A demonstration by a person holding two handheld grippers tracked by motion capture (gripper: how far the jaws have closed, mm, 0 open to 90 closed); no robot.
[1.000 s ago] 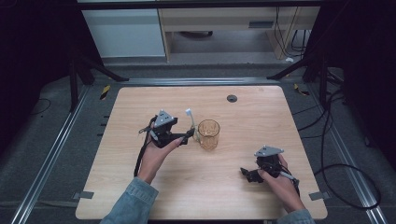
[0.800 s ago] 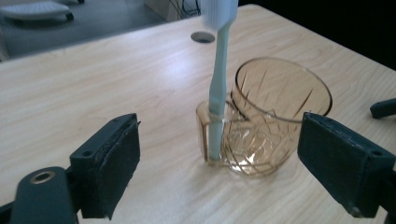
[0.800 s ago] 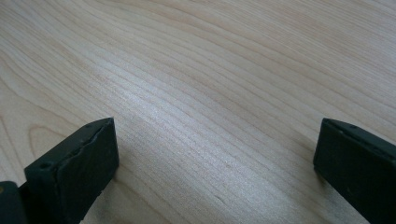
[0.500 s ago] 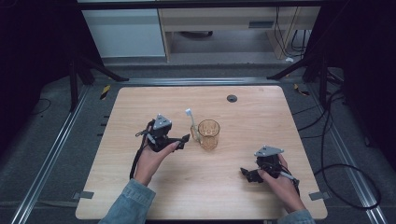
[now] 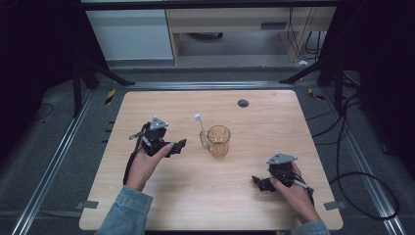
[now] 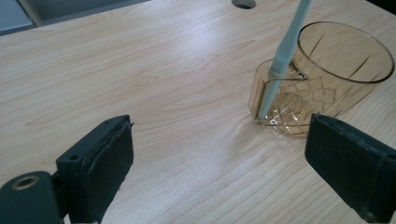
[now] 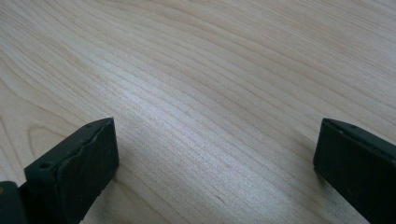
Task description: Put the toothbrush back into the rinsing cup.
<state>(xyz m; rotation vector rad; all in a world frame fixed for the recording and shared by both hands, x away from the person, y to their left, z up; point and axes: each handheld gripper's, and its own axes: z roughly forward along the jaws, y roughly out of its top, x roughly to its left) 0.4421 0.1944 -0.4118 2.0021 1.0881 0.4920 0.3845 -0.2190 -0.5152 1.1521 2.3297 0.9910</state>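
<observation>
Since the earlier frame our left gripper (image 5: 180, 145) has drawn back from the amber glass (image 5: 218, 140) toward nine o'clock, its jaws just opening, nothing between them. In the left gripper view the toothbrush (image 6: 283, 60) leans in the glass (image 6: 327, 79) at two o'clock. In the right gripper view our right gripper (image 7: 215, 168) gapes, released, over bare surface (image 7: 210, 70).

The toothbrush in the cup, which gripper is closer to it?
Left. The left gripper sits just beside the toothbrush, jaws open, apart from it. The right gripper rests farther off, nearer the table's front edge.
</observation>
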